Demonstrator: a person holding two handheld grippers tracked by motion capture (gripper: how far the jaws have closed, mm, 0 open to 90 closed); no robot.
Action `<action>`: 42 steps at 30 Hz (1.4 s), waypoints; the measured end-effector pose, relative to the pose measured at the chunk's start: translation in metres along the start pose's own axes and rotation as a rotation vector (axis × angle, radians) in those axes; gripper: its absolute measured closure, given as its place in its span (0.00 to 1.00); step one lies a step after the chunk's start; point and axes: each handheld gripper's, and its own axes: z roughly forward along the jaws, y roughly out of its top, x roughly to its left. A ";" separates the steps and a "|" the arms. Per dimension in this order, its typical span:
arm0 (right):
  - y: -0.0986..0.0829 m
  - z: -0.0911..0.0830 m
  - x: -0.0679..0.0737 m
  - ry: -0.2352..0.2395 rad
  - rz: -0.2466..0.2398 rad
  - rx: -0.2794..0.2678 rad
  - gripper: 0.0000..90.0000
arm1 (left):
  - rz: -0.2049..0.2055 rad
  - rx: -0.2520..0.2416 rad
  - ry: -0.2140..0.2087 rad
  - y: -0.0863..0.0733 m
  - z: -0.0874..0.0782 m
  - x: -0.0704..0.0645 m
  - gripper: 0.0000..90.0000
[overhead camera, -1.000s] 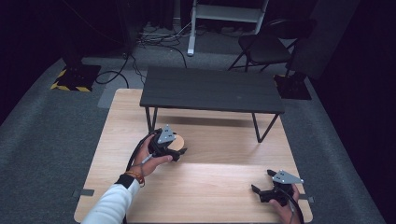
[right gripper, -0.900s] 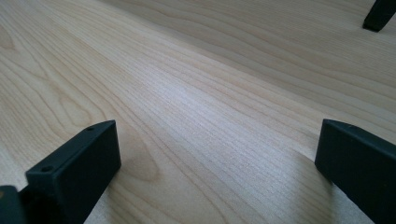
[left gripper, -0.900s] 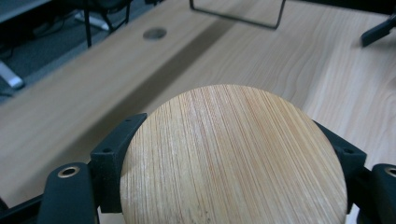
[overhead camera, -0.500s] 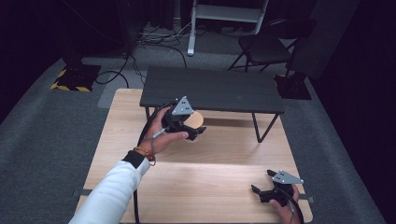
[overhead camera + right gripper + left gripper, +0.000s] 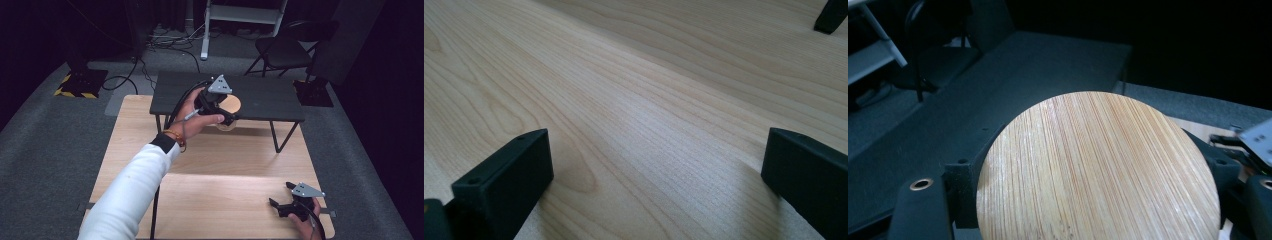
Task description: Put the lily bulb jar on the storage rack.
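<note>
One round wooden disc [image 5: 1098,170] being squeezed flat between the left hand-held gripper [image 5: 216,102], up over the dark far surface [image 5: 270,97], likely for setting down there. Right hand-held gripper [image 5: 292,206] resting wide open, holding nothing, on the near surface [image 5: 634,100].

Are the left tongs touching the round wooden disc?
Touching. The left gripper view shows the round bamboo-wood disc clamped between the left tongs, their black jaws pressed against its edges.

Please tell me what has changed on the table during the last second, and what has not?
The left gripper, shut on the round wooden disc, carried it forward from the light wooden table up to the small black table. The right gripper stayed open, resting near the corner.
</note>
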 end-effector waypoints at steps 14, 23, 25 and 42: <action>0.000 0.000 -0.001 0.011 -0.005 0.001 0.00 | -0.002 0.021 0.041 0.019 0.049 0.022 0.27; 0.000 0.000 -0.002 0.020 -0.012 0.000 0.00 | -0.038 0.004 0.058 0.015 0.070 0.036 0.27; 0.000 0.000 -0.003 0.022 -0.013 0.000 0.00 | -0.048 -0.007 0.053 0.013 0.072 0.038 0.26; 0.000 0.000 -0.003 0.021 -0.013 0.000 0.00 | -0.130 -0.067 0.059 -0.005 0.047 0.037 0.01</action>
